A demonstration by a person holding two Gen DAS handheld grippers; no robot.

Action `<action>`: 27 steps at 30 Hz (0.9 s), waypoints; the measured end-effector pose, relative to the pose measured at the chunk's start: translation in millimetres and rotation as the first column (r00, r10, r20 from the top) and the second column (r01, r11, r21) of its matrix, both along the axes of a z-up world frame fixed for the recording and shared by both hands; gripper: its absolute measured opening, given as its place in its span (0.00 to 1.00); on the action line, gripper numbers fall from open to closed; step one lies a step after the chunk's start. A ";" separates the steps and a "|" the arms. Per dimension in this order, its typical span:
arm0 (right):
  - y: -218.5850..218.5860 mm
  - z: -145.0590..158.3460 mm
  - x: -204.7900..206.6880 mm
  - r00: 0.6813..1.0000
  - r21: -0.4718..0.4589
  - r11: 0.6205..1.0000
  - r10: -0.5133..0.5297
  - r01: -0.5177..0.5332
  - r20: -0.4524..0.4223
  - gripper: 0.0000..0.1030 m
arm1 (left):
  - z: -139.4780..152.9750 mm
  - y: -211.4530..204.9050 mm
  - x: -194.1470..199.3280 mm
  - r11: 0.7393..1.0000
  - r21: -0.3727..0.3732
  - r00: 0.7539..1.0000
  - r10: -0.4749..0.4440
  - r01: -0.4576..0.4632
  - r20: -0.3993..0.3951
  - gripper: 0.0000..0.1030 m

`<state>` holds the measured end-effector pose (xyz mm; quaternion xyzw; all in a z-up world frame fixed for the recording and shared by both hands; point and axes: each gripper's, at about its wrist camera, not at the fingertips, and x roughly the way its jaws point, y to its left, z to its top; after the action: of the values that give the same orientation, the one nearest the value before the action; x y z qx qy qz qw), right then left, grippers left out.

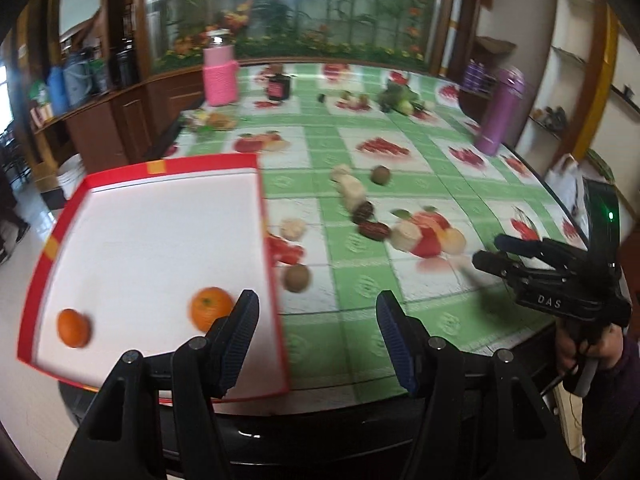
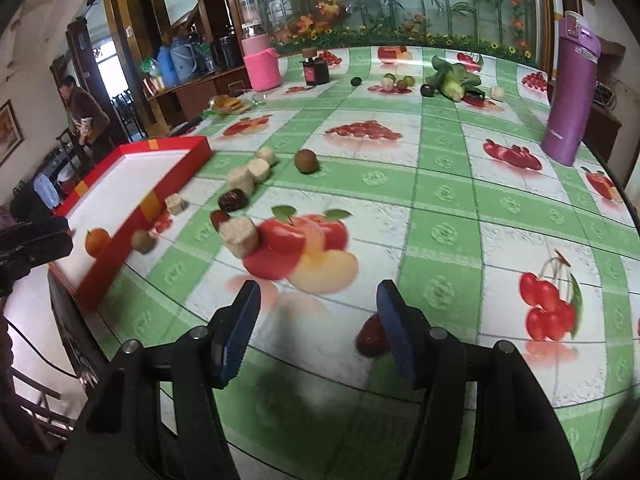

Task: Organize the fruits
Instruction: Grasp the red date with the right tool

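Note:
A red-rimmed white tray (image 1: pixel 200 162) lies at the table's left front edge with two oranges (image 1: pixel 211 307) (image 1: pixel 73 327) in it. My left gripper (image 1: pixel 318 304) hovers open over the tray's right rim, holding nothing. A kiwi (image 1: pixel 296 278) rests just outside that rim, another kiwi (image 1: pixel 380 175) farther back. Pale peeled chunks (image 1: pixel 406 236) and dark red dates (image 1: pixel 374 230) are scattered between them. My right gripper (image 1: pixel 489 249) (image 2: pixel 319 296) is open over the tablecloth. A dark red date-like piece (image 2: pixel 370 338) shows beside its right finger. The nearest chunk (image 2: pixel 242 236) lies ahead of it.
A purple flask (image 2: pixel 570 96) stands at the right. At the far end are a pink-sleeved jar (image 2: pixel 262 66), a dark jar (image 2: pixel 315 70), leafy greens (image 2: pixel 450 74) and small fruits. The cloth's printed fruit is flat. A person (image 2: pixel 82 112) stands by the left doorway.

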<state>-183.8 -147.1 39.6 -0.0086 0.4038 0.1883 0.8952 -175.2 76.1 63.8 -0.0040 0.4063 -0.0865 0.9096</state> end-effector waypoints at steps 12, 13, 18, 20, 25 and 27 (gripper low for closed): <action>-31.9 1.0 -15.2 1.000 -0.017 1.000 -0.022 0.021 -0.012 0.60 | -36.1 9.3 12.6 0.999 0.009 0.994 0.045 -0.044 -0.105 0.60; -31.9 -1.6 -17.0 1.000 -0.015 1.000 -0.015 0.014 -0.024 0.60 | -38.5 13.5 13.0 0.998 0.016 0.992 0.059 -0.058 -0.112 0.60; -26.7 -13.1 -21.8 0.999 -0.060 0.998 -0.021 0.019 -0.031 0.60 | -42.1 34.6 12.9 0.994 0.002 0.986 0.108 -0.108 -0.128 0.60; -25.2 -13.4 -20.4 0.999 -0.073 0.997 -0.033 0.031 -0.028 0.54 | -42.3 39.0 14.1 0.992 0.022 0.984 0.127 -0.125 -0.122 0.60; -23.9 -13.3 -16.0 0.999 -0.120 0.991 -0.053 0.052 -0.012 0.29 | -43.0 49.7 14.0 0.990 0.039 0.983 0.141 -0.137 -0.114 0.64; -26.6 -13.4 -15.0 0.998 -0.119 0.991 -0.066 0.065 -0.005 0.24 | -43.9 51.8 13.0 0.989 0.051 0.984 0.143 -0.138 -0.110 0.67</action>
<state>-198.8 -173.7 26.2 -0.0479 0.4183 0.1343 0.8971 -162.1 127.8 20.0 -0.0179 0.4576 -0.0129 0.8889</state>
